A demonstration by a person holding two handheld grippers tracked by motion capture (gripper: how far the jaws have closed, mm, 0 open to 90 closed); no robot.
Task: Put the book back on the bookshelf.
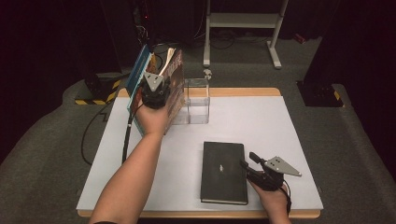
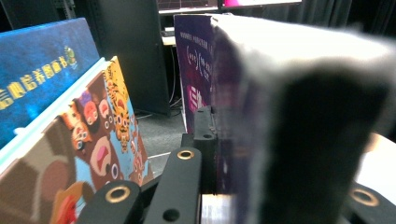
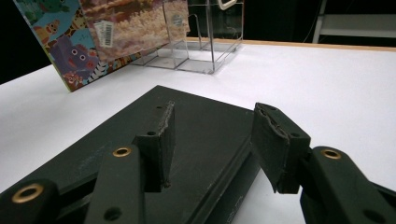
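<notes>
My left gripper point(image 1: 155, 91) is shut on a thick book with a purple cover point(image 2: 196, 70), held upright at the table's far left, beside a clear plastic rack point(image 1: 198, 100). One black pad presses on the purple cover and the other on the blurred near side. A colourful animal picture book point(image 2: 93, 154) and a blue book point(image 2: 42, 70) lean just to its left. A black book point(image 1: 223, 171) lies flat near the front edge. My right gripper point(image 3: 219, 140) is open at that book's right edge, with one pad point(image 3: 161, 140) over the cover and the other beyond the edge.
The white table top point(image 1: 261, 121) has a wooden rim. The clear rack point(image 3: 205, 42) has empty compartments toward the table's middle. A white metal stand point(image 1: 243, 21) and cables stand on the grey floor behind the table.
</notes>
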